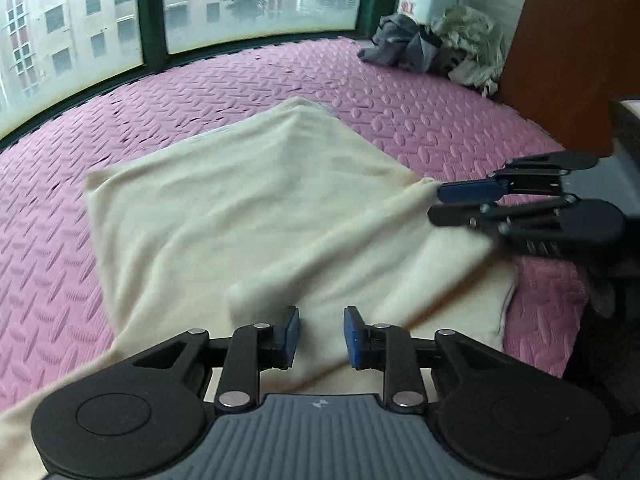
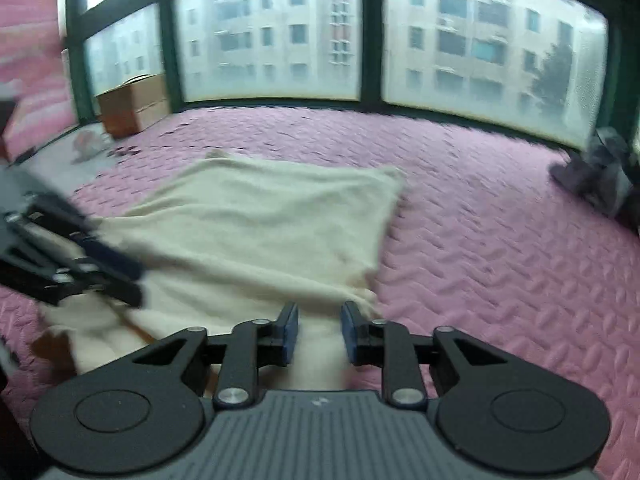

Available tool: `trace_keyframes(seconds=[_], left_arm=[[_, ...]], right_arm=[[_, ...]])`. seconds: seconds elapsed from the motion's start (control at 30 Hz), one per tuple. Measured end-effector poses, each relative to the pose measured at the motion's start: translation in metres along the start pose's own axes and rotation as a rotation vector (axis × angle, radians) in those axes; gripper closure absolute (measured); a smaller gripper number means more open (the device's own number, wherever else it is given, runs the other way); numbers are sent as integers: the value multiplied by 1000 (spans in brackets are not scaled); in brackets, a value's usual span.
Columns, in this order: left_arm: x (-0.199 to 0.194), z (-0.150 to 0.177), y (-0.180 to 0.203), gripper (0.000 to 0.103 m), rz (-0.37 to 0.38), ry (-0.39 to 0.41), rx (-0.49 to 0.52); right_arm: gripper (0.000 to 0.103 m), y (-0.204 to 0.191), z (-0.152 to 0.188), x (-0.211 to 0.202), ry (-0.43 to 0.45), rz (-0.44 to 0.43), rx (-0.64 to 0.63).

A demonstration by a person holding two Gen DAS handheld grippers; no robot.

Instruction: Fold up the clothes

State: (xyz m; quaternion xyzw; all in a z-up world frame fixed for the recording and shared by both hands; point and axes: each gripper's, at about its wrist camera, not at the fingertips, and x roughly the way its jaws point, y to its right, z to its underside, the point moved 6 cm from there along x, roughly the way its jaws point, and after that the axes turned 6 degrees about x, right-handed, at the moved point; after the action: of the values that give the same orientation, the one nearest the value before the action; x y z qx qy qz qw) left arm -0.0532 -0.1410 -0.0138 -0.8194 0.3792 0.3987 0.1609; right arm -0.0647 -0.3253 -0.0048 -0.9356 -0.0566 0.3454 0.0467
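Looking at: a cream-coloured soft knit garment (image 1: 256, 216) spread on the pink embossed foam mat floor (image 1: 440, 128), partly doubled over, with a ridge of cloth running toward the near right corner.
Left tongs (image 1: 320, 336): spread apart, hanging just over the near edge of the cloth, nothing between the pads as far as I can see.
Right tongs (image 2: 319, 334): also spread, with the cream hem right below them. From the left camera they look nearly together at the cloth's right corner (image 1: 424, 188), so whether they're actually nipping fabric, can't tell.
How it'll handle: light, floppy, a bit stretchy I'd guess. It'll sag and wrinkle, and won't hold a crease unless laid flat.
Where to grab: corners or the hem edge, one in each tongs, pulled taut, not the middle.
Stage: a layer is already over, but it's lumpy. Could be mid-fold or a fold needing smoothing.
Also around: crumpled grey and pale clothes pile (image 1: 436, 48) in the far corner, brown cardboard box (image 2: 134, 104) by the green-framed window (image 2: 372, 40).
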Motion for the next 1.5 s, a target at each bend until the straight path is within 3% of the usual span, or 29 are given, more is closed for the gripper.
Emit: trace_keyframes(seconds=[0.1, 0.27, 0.4, 0.53, 0.63, 0.77, 0.93, 1.0, 1.23, 1.43, 1.5], left_arm=[[-8, 5, -3, 75, 5, 23, -24], [-18, 6, -4, 75, 8, 75, -45], [-15, 15, -5, 75, -1, 61, -58], [-26, 18, -7, 71, 1, 85, -76], [-31, 16, -11, 70, -13, 97, -98], [-45, 24, -24, 70, -66, 102, -161], [-79, 51, -49, 67, -167, 122, -252], [-95, 66, -63, 58, -225, 130, -295], [-130, 119, -108, 53, -366, 121, -487], [-146, 152, -132, 42, -476, 113, -598], [-149, 158, -141, 41, -499, 123, -650]], right_arm=[[84, 5, -1, -11, 20, 53, 6], [84, -16, 11, -31, 14, -7, -14], [83, -19, 26, -25, -31, 36, -43], [83, -21, 10, -33, -6, 28, -57], [76, -26, -7, -26, 11, 26, -79], [65, -29, -10, 2, -30, 22, -74], [63, -39, -4, 7, -33, 39, -117], [58, -52, -7, 7, -29, 3, -132], [42, -105, -18, 18, -33, -130, -191], [35, -124, -6, 38, -73, -124, -224], [28, -124, -6, 33, -64, -128, -211]])
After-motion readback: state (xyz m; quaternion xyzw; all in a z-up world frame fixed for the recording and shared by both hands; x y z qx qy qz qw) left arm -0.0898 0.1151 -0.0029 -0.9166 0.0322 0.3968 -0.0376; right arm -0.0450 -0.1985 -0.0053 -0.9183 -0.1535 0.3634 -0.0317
